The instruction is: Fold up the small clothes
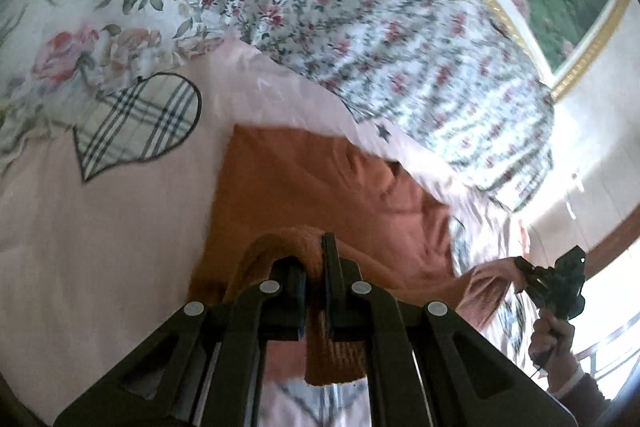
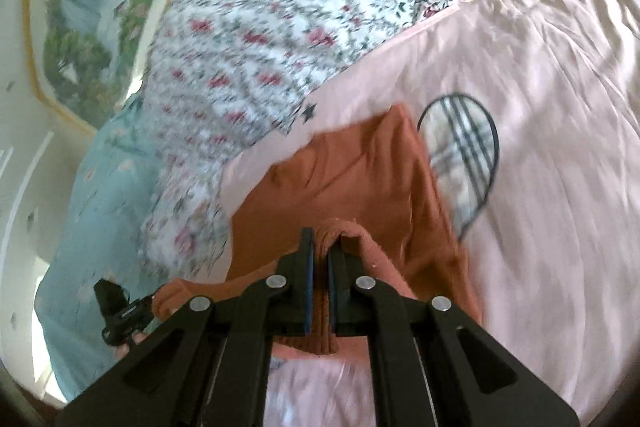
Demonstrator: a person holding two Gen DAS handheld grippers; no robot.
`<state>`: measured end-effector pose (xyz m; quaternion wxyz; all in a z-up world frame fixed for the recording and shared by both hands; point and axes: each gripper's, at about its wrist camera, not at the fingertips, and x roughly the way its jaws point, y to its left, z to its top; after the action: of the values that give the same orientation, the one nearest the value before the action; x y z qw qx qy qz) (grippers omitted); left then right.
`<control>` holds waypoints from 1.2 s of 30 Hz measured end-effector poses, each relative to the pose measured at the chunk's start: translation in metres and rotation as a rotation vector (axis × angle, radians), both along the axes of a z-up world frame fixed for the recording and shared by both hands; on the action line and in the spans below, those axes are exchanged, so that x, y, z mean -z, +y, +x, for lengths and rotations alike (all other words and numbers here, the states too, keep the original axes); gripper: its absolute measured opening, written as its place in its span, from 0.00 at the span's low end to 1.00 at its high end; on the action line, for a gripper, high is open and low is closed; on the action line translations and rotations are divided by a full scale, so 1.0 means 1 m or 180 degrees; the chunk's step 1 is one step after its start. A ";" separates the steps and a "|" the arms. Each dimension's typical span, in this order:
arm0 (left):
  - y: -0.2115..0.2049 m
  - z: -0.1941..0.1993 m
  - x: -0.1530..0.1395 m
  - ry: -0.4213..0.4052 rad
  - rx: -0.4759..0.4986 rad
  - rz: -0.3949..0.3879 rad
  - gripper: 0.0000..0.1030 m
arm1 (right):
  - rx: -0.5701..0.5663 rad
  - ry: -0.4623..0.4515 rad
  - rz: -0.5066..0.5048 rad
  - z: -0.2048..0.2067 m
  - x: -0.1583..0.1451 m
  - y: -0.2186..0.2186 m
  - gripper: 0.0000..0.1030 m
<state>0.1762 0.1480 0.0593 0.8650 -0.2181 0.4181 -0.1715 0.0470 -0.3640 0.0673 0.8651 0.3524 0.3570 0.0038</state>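
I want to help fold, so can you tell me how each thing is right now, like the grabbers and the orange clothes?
Left gripper: shut on the garment's ribbed edge.
Right gripper: shut on the ribbed edge too.
Orange garment: lifted by that edge, the rest draping down onto the sheet, not yet folded.
Pink sheet: spread out, wrinkled.
Floral quilt: bunched up behind the sheet.

Soft daylight, glare at one edge, heavy motion blur on the floral bedding (image 1: 360,7), fisheye-bent dark corners
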 end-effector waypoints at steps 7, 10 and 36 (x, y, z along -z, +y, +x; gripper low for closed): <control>-0.006 0.066 0.034 0.0205 -0.0075 0.0063 0.04 | 0.0024 0.0226 -0.0083 0.069 0.030 -0.027 0.06; -0.007 0.078 0.038 0.0194 -0.0106 0.0029 0.04 | 0.0050 0.0315 -0.0094 0.083 0.044 -0.037 0.06; -0.121 0.076 0.126 0.0824 0.0697 0.0300 0.19 | -0.1449 0.1024 -0.0992 0.120 0.121 0.076 0.25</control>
<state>0.2518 0.0266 -0.0663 0.7893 -0.1507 0.5548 -0.2154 0.1675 -0.2879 -0.0532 0.8180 0.1228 0.5552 0.0867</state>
